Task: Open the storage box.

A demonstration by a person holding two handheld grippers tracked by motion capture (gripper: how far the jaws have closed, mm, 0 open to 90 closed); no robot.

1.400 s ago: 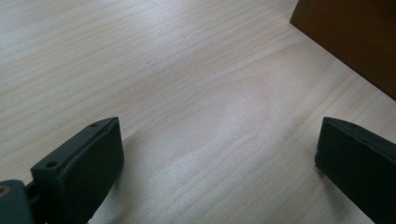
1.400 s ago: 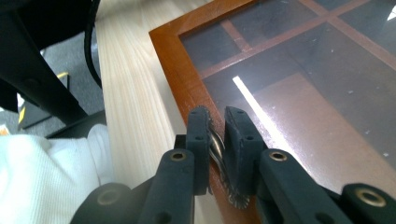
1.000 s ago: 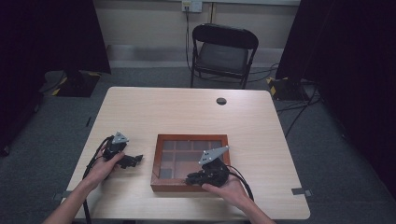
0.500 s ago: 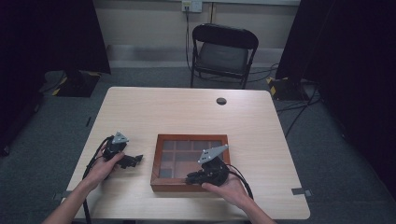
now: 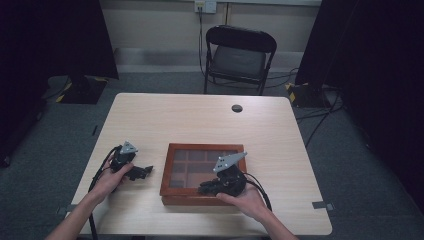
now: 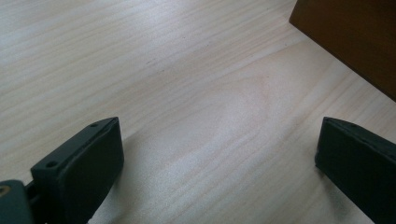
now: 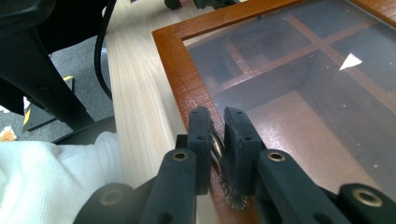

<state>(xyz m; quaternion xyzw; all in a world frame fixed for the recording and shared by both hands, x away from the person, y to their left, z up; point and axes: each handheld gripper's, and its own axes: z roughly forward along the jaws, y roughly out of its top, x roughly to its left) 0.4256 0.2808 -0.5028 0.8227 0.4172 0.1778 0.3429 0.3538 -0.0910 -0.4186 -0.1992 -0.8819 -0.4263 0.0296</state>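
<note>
A shallow brown wooden box [image 5: 202,148] with a glass lid lies on the table's near half; dividers show through the glass [image 7: 303,93]. My right gripper [image 5: 203,189] lies over the box's front rim, jaws pointing left. In the right gripper view, the right gripper [image 7: 218,122] is shut on a small metal clasp [image 7: 217,148] at the edge of the wooden frame [image 7: 176,70]. My left gripper [image 5: 146,171] rests on the tabletop left of the box. The left gripper [image 6: 219,158] is open over bare wood, with the box's corner [image 6: 355,32] ahead and to its right.
A black folding chair [image 5: 239,55] stands behind the light wooden table [image 5: 200,117]. A small black round cap [image 5: 237,108] sits near the far edge. Cables trail from both grippers toward the person. A white sleeve [image 7: 46,182] fills the lower left of the right gripper view.
</note>
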